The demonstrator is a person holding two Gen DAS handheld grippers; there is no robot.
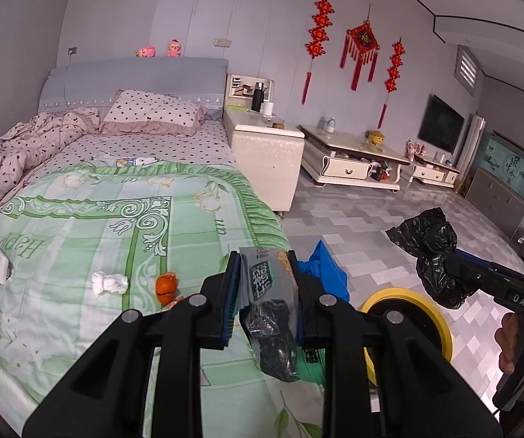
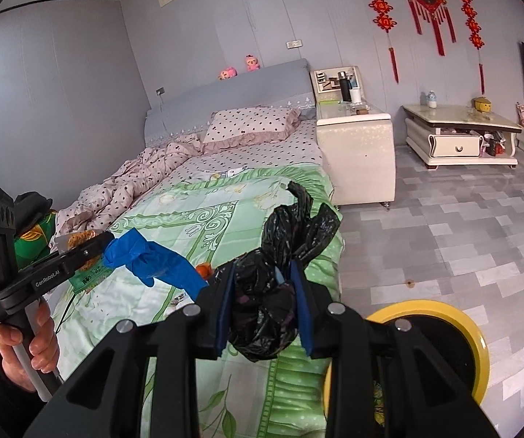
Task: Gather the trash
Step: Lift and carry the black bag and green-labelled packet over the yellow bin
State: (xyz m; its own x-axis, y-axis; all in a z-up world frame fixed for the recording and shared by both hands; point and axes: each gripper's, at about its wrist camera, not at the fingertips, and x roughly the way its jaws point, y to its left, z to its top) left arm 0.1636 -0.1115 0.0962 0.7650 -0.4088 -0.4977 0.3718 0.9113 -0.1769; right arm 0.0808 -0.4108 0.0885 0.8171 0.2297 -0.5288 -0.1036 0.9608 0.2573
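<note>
Left tool (image 1: 265,292): closed on a bundle of flat snack wrappers (image 1: 267,284), with a blue glove (image 2: 152,259) dangling from the same pinch; you hold it over the near end of the bed.
Right tool (image 2: 265,303): clamped on a crumpled black plastic bag (image 2: 273,292), its loose ends sticking up past the pads.
Still on the bed: a white crumpled tissue (image 1: 108,283) on the green quilt (image 1: 79,219), and just right of it an orange peel (image 1: 166,286).
Bin: a yellow-rimmed trash bin (image 2: 440,346) stands on the floor at the near right corner of the bed, below both tools.
How they handle: all of it looks light and soft. The wrappers are slick film and could slide out, so keep the pinch across their middle. The bag compresses; a grip on its bunched body holds better than on a loose tail.
Tissue: likely to flatten; take it across its thickest fold.
Peel: probably firmer but curved; grip across its edges.
</note>
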